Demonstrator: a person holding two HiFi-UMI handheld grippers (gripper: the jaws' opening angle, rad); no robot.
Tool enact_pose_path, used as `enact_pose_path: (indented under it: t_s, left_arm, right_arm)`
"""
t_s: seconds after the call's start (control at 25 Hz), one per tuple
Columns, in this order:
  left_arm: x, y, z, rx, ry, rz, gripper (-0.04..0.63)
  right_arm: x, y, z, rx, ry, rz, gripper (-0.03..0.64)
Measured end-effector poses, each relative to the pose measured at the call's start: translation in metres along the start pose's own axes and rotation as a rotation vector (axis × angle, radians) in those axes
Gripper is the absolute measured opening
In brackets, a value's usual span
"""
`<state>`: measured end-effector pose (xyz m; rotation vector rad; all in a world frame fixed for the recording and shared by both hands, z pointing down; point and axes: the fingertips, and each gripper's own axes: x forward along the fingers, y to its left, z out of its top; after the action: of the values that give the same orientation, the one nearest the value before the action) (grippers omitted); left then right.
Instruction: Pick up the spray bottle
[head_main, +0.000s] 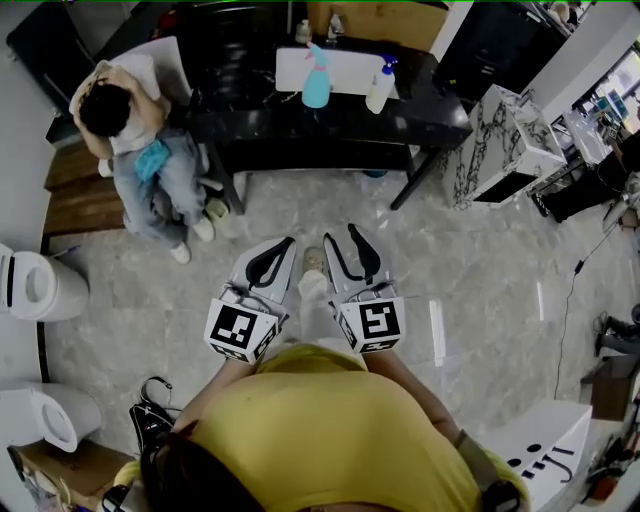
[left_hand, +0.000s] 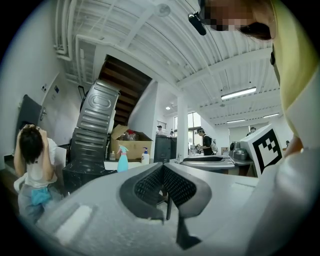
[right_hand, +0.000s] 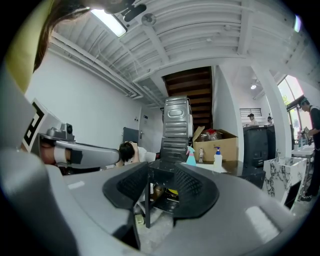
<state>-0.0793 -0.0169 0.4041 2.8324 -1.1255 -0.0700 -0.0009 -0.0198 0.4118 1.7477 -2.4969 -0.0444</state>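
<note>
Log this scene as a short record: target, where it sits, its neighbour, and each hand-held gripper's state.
target: teal spray bottle, upright
location: on a white sheet on the black table
neighbour: white pump bottle, to its right in the head view, apart
left hand-held gripper: jaws together, empty, short of the table
right hand-held gripper: jaws apart, nothing between them
bystander: seated person left of the table

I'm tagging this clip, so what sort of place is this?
Probably an open workshop or studio, not a home: a white ribbed ceiling with strip lights, an open brown cardboard box, and a black stone-topped table holding a turquoise plastic spray bottle.
</note>
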Motion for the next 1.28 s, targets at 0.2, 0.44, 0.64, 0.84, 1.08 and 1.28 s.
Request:
enact_pose_path:
  t_s: [0.2,0.44,0.64,0.84,1.08,1.28]
  left_arm:
    - [0.058,0.035,-0.002,0.016,-0.003,0.013,0.005]
    - [0.148,0.083,0.009,0.048,-0.017,0.032,0.005]
    - [0.214,0.127,0.019,0.041,-0.016,0.067,0.005]
    - [0.274,0.169,0.023,0.029,-0.028,0.092,0.005]
    - [0.314,0.199,0.011,0.012,-0.008,0.096,0.005]
    - [0.331,0.220,0.011,0.004,0.003,0.103,0.005]
  right_arm:
    - [0.058,-0.040,-0.006,0.004,-0.012,0.019,0.173]
    - [0.146,-0.098,-0.004,-0.003,-0.009,0.066,0.193]
    - [0.220,-0.138,-0.001,-0.016,0.003,0.121,0.213]
    - [0.287,-0.172,-0.008,-0.021,0.024,0.167,0.230]
    - [0.329,-0.196,-0.029,-0.020,0.065,0.187,0.235]
    - [0.352,-0.202,-0.042,-0.003,0.097,0.193,0.244]
